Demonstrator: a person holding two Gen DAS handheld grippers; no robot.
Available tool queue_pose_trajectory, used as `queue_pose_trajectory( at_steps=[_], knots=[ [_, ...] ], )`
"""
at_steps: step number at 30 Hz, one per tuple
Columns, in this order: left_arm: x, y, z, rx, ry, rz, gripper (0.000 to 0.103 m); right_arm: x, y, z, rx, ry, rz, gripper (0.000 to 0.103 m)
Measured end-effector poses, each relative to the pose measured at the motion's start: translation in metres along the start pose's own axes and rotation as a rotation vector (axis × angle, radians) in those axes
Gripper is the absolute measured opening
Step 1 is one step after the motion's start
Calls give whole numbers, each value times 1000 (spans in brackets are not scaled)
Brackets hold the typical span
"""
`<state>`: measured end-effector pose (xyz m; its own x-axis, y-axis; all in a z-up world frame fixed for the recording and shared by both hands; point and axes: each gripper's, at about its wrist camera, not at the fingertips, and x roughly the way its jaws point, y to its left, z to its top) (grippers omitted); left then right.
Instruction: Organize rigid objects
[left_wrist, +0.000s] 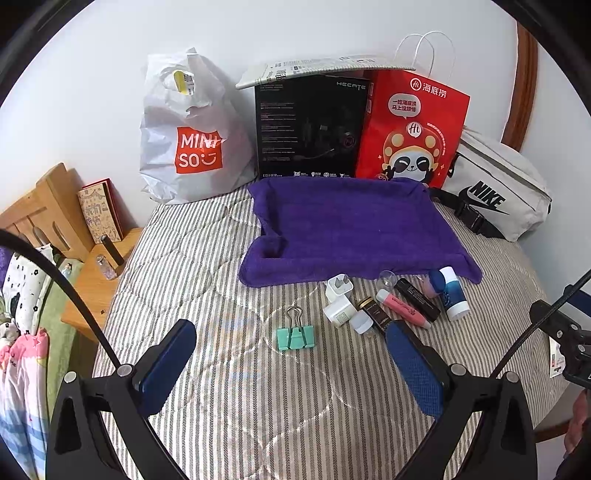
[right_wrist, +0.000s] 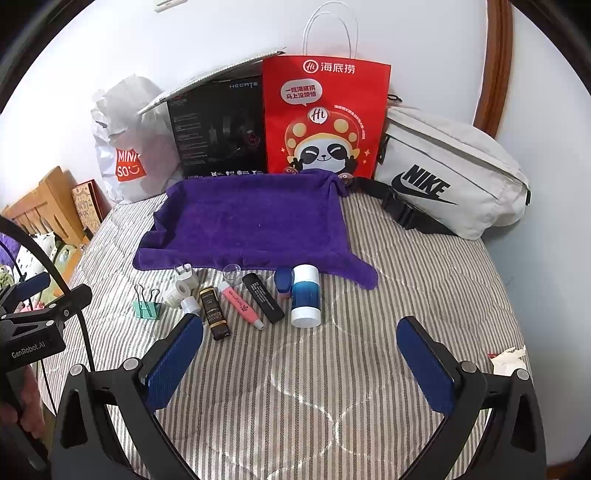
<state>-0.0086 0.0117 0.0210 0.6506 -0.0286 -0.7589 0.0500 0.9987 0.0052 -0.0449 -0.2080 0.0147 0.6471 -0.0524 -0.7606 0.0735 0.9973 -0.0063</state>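
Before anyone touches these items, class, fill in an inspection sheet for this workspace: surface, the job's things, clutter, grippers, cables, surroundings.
Surface: striped quilt on a bed, with a purple towel spread flat at the back.
Job's things: small items lie in a loose row in front of the towel: green binder clip, white charger plugs, pink tube, black stick, blue-and-white bottle. None is on the towel.
Clutter: crumpled wrapper at the quilt's right edge.
Grippers: left gripper and right gripper both open, holding nothing.
Cables: black cable arcs at the left.
Surroundings: white shopping bag, black box, red paper bag, white waist bag against the wall.
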Motion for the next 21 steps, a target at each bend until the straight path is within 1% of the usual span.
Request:
queue_pose_trajectory(
  at_steps=[14,17,21],
  knots=[
    [8,3,-1,-9,10,-2,103,6,0,0,-13,-7,12,103],
    [12,2,-2,-7,14,-6,103,11,0,1,-15,-3,21,103],
    [23,0,-5,-2,29,10,103,19,0,0,-21,-1,35,103]
  ],
)
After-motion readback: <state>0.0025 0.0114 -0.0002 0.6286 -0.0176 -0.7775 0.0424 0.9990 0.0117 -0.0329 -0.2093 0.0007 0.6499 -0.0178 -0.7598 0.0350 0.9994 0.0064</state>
